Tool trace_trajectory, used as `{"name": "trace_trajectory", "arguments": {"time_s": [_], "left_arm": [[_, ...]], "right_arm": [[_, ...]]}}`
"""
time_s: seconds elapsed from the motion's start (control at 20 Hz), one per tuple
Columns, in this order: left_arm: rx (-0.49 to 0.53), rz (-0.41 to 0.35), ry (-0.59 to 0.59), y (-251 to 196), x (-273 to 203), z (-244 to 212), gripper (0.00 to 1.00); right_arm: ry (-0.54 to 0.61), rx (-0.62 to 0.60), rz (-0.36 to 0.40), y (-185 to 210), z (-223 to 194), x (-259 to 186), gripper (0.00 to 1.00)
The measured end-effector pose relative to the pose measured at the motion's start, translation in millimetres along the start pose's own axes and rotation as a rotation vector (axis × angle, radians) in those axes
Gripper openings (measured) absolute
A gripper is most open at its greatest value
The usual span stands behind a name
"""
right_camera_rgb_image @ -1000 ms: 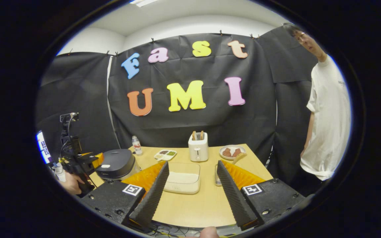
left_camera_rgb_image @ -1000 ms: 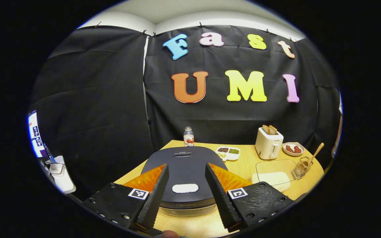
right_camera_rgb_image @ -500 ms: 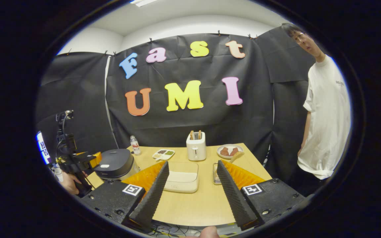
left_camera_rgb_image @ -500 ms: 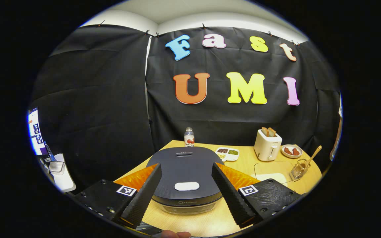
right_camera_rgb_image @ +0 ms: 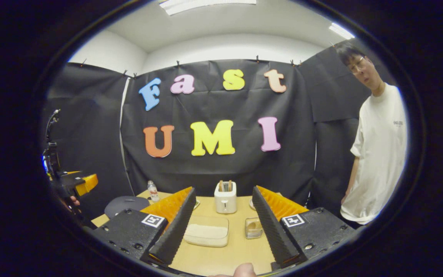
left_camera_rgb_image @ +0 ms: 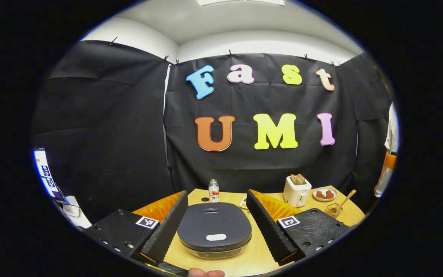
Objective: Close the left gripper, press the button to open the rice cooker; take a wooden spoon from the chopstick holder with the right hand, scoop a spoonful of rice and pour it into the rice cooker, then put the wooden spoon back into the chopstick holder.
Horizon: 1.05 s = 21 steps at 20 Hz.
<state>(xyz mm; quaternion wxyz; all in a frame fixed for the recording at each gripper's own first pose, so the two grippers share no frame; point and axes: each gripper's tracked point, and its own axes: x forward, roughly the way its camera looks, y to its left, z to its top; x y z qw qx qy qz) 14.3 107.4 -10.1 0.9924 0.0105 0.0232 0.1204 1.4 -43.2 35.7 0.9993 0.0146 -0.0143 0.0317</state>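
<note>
Your left tongs [left_camera_rgb_image: 216, 227] are spread w/ nothing between, held above the rice cooker [left_camera_rgb_image: 214, 229], lid shut, at the desk's [left_camera_rgb_image: 258, 254] near-left. Your right tongs [right_camera_rgb_image: 221, 225] are spread too, over the rice container [right_camera_rgb_image: 206, 235]. Wooden spoon [left_camera_rgb_image: 345, 200] stands tilted in the chopstick holder [left_camera_rgb_image: 333, 210], far right, beside the toaster [left_camera_rgb_image: 297, 190].

On the pale wooden table [left_camera_rgb_image: 260, 257], the small plastic bottle [left_camera_rgb_image: 214, 191] stands behind the dark flat-lidded rice cooker [left_camera_rgb_image: 214, 230]. The white two-slot toaster [left_camera_rgb_image: 296, 191] stands to the cooker's right. The wire chopstick holder [left_camera_rgb_image: 333, 210] stands farther right.
</note>
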Motion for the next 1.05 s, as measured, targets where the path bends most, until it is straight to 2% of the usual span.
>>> {"name": "trace_trajectory", "arguments": {"time_s": [0.05,0.2,0.4,0.45,0.5,0.55,0.6,0.75,0.95,1.05], "left_arm": [[-0.018,-0.018,-0.013,-5.0,-2.6,12.0,0.97],[-0.082,-0.083,-0.035,-20.2,-11.7,42.4,1.00],[-0.175,-0.157,-0.065,-36.5,-23.8,76.7,0.97],[-0.187,-0.173,-0.076,-39.3,-25.7,83.7,0.84],[-0.189,-0.185,-0.088,-41.7,-27.9,90.0,0.84],[-0.189,-0.200,-0.093,-45.2,-31.4,93.3,0.89],[-0.193,-0.218,-0.093,-49.3,-36.7,95.6,0.94],[-0.190,-0.258,-0.096,-58.0,-50.9,98.4,0.94],[-0.148,-0.274,-0.077,-61.6,-66.7,86.6,0.94],[-0.113,-0.278,-0.077,-65.2,-70.0,83.4,0.94]], "right_arm": [[-0.023,0.005,-0.004,2.4,13.5,2.4,0.94],[-0.068,0.017,-0.027,5.8,46.4,6.9,0.96],[-0.105,-0.002,-0.050,8.7,75.1,2.4,0.94],[-0.110,-0.005,-0.062,8.4,80.1,-1.9,0.93],[-0.115,-0.010,-0.077,7.2,83.4,-6.6,0.95],[-0.119,-0.012,-0.084,8.9,86.5,-12.4,0.96],[-0.121,-0.014,-0.088,11.8,88.0,-17.9,0.96],[-0.106,-0.011,-0.105,17.6,83.5,-34.1,0.95],[-0.062,-0.013,-0.115,31.9,65.4,-54.6,0.94],[-0.030,-0.019,-0.116,37.1,52.4,-58.2,0.96]]}}
